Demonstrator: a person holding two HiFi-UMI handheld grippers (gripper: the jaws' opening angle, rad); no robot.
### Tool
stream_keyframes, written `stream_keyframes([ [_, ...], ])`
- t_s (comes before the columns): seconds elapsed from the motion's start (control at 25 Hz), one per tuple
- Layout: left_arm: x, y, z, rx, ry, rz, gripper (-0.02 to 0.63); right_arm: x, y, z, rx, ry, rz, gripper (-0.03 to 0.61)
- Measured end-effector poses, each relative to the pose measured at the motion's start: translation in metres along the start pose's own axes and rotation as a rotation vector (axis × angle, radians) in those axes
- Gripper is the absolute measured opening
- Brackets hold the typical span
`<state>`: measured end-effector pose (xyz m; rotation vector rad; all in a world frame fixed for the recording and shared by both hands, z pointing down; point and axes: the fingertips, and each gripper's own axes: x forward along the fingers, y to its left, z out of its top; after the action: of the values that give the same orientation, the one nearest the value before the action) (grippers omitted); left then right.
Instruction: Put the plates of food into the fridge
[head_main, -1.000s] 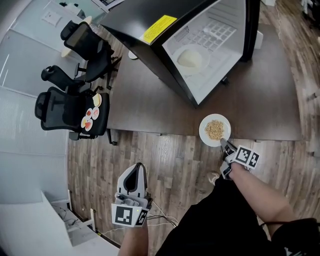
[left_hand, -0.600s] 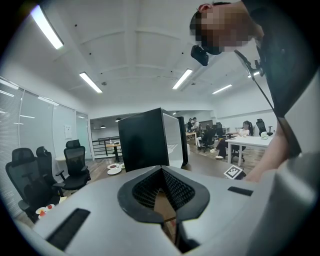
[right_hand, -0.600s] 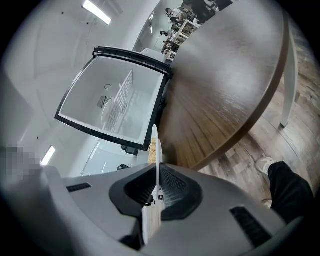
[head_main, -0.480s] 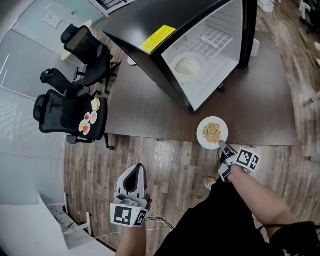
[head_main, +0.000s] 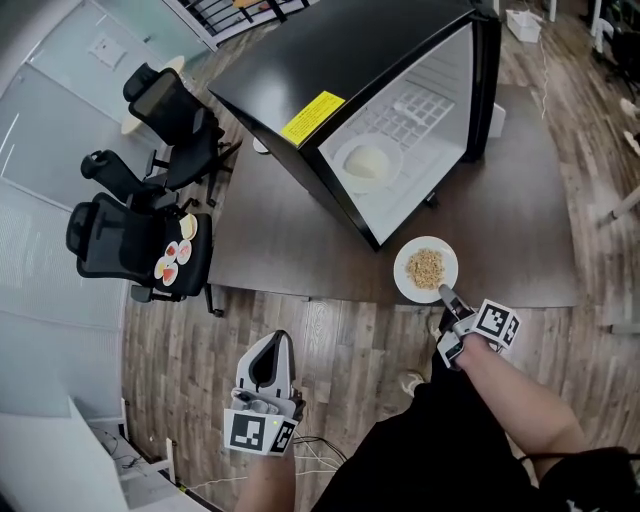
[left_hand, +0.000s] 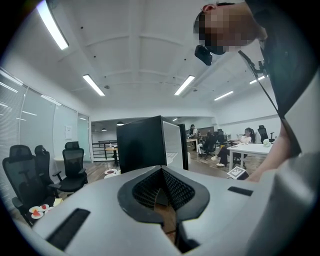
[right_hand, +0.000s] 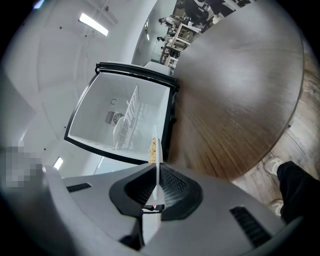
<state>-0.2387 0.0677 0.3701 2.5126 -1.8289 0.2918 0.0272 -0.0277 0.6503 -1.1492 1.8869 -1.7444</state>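
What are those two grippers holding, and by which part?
The right gripper pinches the plate of food by its near rim; the left gripper holds nothing.

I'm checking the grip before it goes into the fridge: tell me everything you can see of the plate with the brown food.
The plate is round, white and shallow, ceramic by its look, and thin when seen edge-on. A heap of brown crumbly food lies in its middle. It is over the near edge of the dark wooden table, in front of the open fridge. The right gripper is shut on its near rim. Whether its base rests on the table cannot be told.
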Motion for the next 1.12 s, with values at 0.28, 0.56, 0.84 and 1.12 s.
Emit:
stream_keyframes([
  [0.28, 0.021, 0.003, 0.021, -0.022, -0.047, 0.024, 0.003, 0.006, 0.024, 0.036, -0.031, -0.007, 0.016, 0.018],
  [0.56, 0.044, 0.012, 0.037, -0.044, -0.074, 0.062, 0.003, 0.024, 0.042, 0.062, -0.049, 0.015, 0.033, 0.018],
  [0.84, 0.068, 0.015, 0.042, -0.052, -0.072, 0.083, 0.003, 0.054, 0.051, 0.084, -0.062, 0.044, 0.040, 0.018],
  [1.12, 0.089, 0.029, 0.045, -0.062, -0.062, 0.120, 0.003, 0.088, 0.058, 0.097, -0.072, 0.089, 0.048, 0.018],
])
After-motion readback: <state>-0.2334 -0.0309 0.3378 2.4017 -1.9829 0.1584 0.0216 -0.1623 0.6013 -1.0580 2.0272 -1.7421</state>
